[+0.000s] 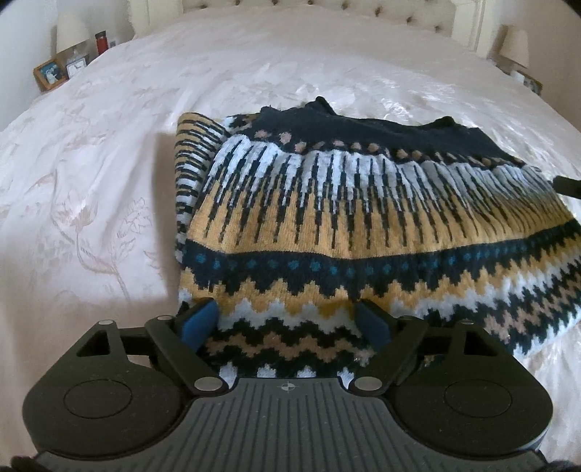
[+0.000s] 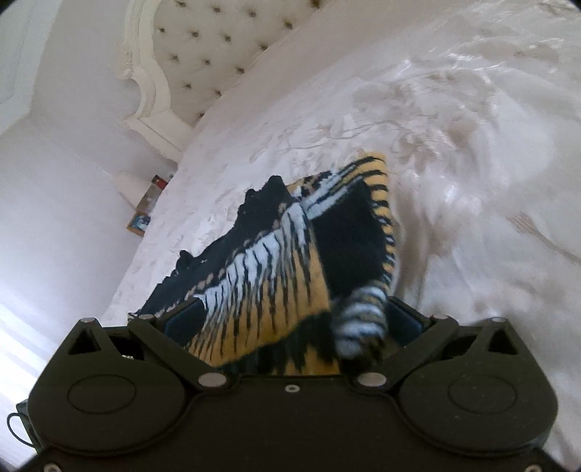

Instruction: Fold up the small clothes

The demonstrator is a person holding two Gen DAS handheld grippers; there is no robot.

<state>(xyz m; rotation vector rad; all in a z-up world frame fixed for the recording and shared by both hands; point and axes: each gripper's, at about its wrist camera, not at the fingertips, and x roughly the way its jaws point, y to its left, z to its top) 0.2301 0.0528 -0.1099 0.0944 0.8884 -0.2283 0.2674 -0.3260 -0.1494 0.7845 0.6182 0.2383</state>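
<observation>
The left gripper (image 1: 287, 319) has its jaws spread wide, the sweater's (image 1: 363, 218) near hem lying loose between the blue pads (image 1: 199, 321), which do not press it. The right gripper (image 2: 294, 319) also stands released, its jaws wide, with a sweater fold and a striped cuff (image 2: 359, 319) bunched between them. The sweater lies folded on the bed (image 1: 109, 181), mid-cover. Beyond the sweater stands the headboard (image 2: 210, 54); left of it, a nightstand with a lamp (image 1: 70, 31).
</observation>
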